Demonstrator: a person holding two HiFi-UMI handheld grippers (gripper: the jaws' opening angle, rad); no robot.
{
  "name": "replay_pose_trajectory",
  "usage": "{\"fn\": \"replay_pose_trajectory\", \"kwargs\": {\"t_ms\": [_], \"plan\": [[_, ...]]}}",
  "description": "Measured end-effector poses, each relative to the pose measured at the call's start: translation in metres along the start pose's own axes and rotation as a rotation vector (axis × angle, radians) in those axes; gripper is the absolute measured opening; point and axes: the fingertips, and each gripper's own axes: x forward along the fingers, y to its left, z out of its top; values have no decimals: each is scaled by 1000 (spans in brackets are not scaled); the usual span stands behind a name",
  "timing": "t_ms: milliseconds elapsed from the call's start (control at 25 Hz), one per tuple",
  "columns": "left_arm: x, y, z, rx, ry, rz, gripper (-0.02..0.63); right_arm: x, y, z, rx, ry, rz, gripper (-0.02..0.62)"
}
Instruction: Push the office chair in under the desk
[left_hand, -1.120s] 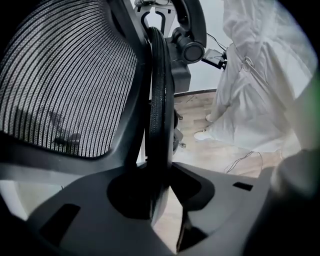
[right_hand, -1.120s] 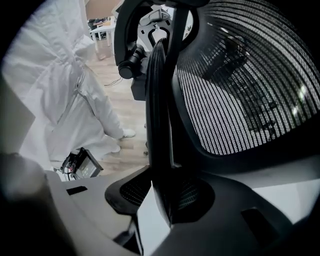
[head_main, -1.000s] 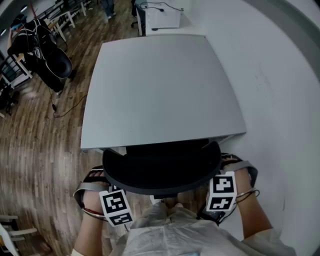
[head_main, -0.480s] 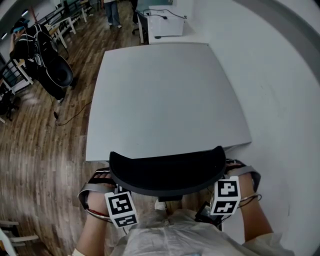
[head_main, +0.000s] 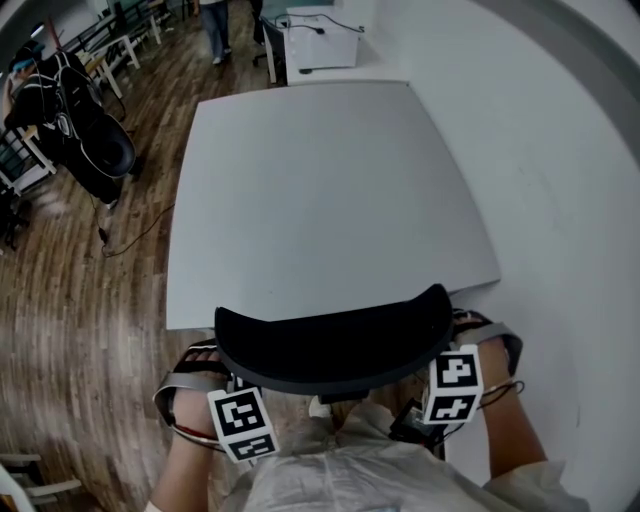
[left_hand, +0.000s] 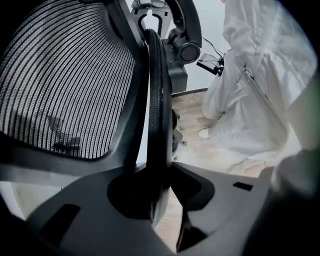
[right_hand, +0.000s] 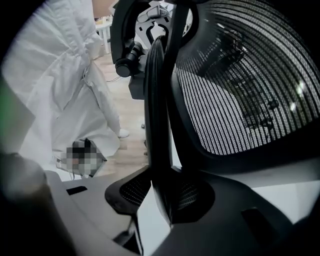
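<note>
The left tool is closed partway, its grey jaws clamped on the thin black rim of the office chair at the backrest's left side. The right tool grips the same rim on the right side in the same way, its jaws also held partly apart by the edge between them. The backrest is a curved black frame stretched with fine ribbed mesh that light passes through. Seen from the head view, its arched top lies along the near edge of the tabletop, overlapping it slightly. The tabletop is a smooth, pale grey square with rounded corners. The person's white garment hangs just behind the chair. Dark wood-plank floor runs along the left, a plain white wall along the right, and a white cabinet stands beyond the far end.
</note>
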Motion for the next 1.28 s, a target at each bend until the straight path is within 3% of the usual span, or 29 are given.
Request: {"fn": "replay_pose_trajectory", "kwargs": {"t_ms": [520,1000,1120,1280], "plan": [[2,3,-1,-14,41,-3,106,-2,-5,3,-61,-40,-9,132],[6,5,0,3,-21,32,110,1,-4,4,-86,-48,-1,133],[3,2,1,13,-64,26,125,-2,3,4,-58,-84,57,195],[-2,-6,1,22,-152,-41,179,-8,8,5,-26,-126,118,237]]}}
